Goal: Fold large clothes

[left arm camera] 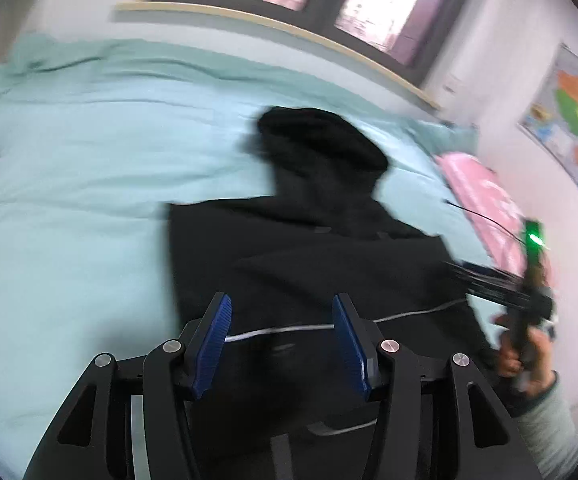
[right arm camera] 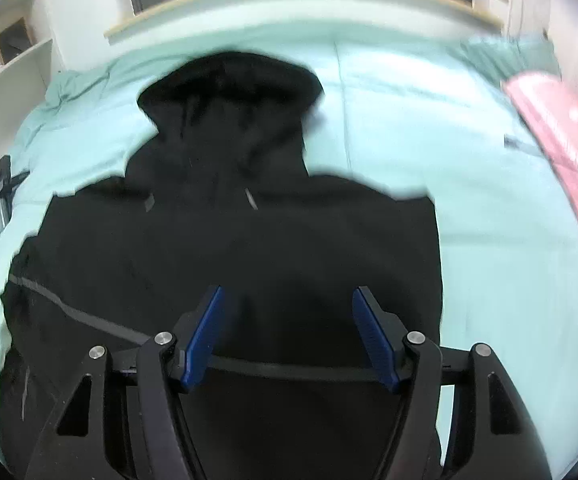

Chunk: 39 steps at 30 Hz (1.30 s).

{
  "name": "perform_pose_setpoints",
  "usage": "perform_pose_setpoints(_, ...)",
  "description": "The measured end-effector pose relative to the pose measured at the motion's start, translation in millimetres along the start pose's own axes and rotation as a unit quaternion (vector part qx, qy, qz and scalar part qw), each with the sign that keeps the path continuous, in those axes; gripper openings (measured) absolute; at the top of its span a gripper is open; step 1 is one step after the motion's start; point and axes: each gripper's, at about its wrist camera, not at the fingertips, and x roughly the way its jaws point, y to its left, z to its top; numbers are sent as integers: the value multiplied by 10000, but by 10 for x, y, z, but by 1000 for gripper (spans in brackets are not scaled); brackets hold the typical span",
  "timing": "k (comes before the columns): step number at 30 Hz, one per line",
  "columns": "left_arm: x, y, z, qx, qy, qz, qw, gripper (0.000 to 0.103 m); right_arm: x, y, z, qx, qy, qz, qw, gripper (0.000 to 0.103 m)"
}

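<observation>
Hoodie (right arm camera: 225, 248), black, lies spread on the mint bedsheet (right arm camera: 469, 168), hood toward the window; sleeves seem already folded in, though blur makes that uncertain; the left gripper (left arm camera: 281, 324) hangs over its lower half with fingers apart and nothing between them; the right gripper (right arm camera: 289, 320) likewise spread wide and empty above the body; judged mid-fold; next move calls for pinching the hem corners and carrying them toward the hood.
</observation>
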Motion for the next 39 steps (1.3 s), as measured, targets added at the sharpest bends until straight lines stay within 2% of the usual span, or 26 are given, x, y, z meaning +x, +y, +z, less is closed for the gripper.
perform_pose_setpoints(2, 341, -170, -31, 107, 339, -107, 9993, 54, 172, 122, 105, -3, 171, 137, 9998, 71)
perform_pose_setpoints(3, 558, -225, -74, 148, 534, 60, 9984, 54, 370, 173, 129, 56, 405, 236, 9989, 70)
perform_pose_setpoints(4, 802, -236, -126, 153, 797, 358, 9961, 54, 577, 200, 108, 102, 693, 160, 9974, 70)
perform_pose_setpoints(5, 1059, -172, -199, 120, 1055, 773, 9913, 48, 761, 204, 50, 131, 973, -18, 9952, 71)
perform_pose_setpoints(6, 1212, -71, -265, 7, 1151, 896, 9893, 45, 917, 178, -25, 208, 1075, -71, 9940, 72)
perform_pose_setpoints(7, 1279, 34, -306, -225, 1094, 761, 9908, 45, 926, 164, -56, 218, 961, -72, 9951, 72)
perform_pose_setpoints(9, 1223, 44, -288, -318, 992, 734, 9918, 39, 857, 166, -68, 164, 950, -140, 9952, 71)
perform_pose_setpoints(11, 1097, -64, -265, -184, 866, 746, 9933, 39, 621, 128, -110, 156, 811, -18, 9966, 71)
perform_pose_setpoints(13, 865, -204, -337, 9, 697, 479, 9964, 39, 305, 52, -202, 296, 579, 284, 9975, 71)
perform_pose_setpoints(15, 697, -298, -413, 132, 515, 291, 9982, 40, -50, -4, -333, 312, 254, 389, 9984, 71)
perform_pose_setpoints(17, 562, -388, -517, 165, 298, 302, 9990, 40, -314, -22, -485, 240, 91, 155, 9995, 71)
perform_pose_setpoints(19, 601, -339, -622, 9, 324, 454, 9984, 40, -439, -42, -719, 171, 102, 20, 9998, 71)
perform_pose_setpoints(21, 837, -88, -724, -343, 677, 886, 9932, 38, -280, -134, -863, 90, 291, -252, 9992, 71)
perform_pose_setpoints(22, 949, 18, -770, -543, 787, 838, 9919, 37, -154, -174, -970, 40, 421, -331, 9986, 71)
perform_pose_setpoints(23, 1024, 127, -808, -793, 741, 635, 9921, 36, -46, -201, -1074, -18, 444, -282, 9986, 71)
perform_pose_setpoints(25, 1036, 192, -804, -1039, 621, 593, 9909, 29, 65, -297, -1271, 76, 145, -12, 9999, 72)
perform_pose_setpoints(30, 1029, 44, -937, -811, 476, 729, 9929, 28, 12, -311, -1318, 125, -59, -47, 9999, 72)
perform_pose_setpoints(34, 965, 103, -972, -744, 241, 641, 9949, 28, -53, -317, -1378, 135, -173, -108, 9997, 72)
perform_pose_setpoints(36, 814, 200, -1029, -697, 146, 584, 9957, 28, -113, -308, -1420, 130, -253, -174, 9994, 72)
perform_pose_setpoints(39, 833, 181, -967, -732, 212, 478, 9959, 28, -54, -287, -1356, 107, -311, -226, 9992, 73)
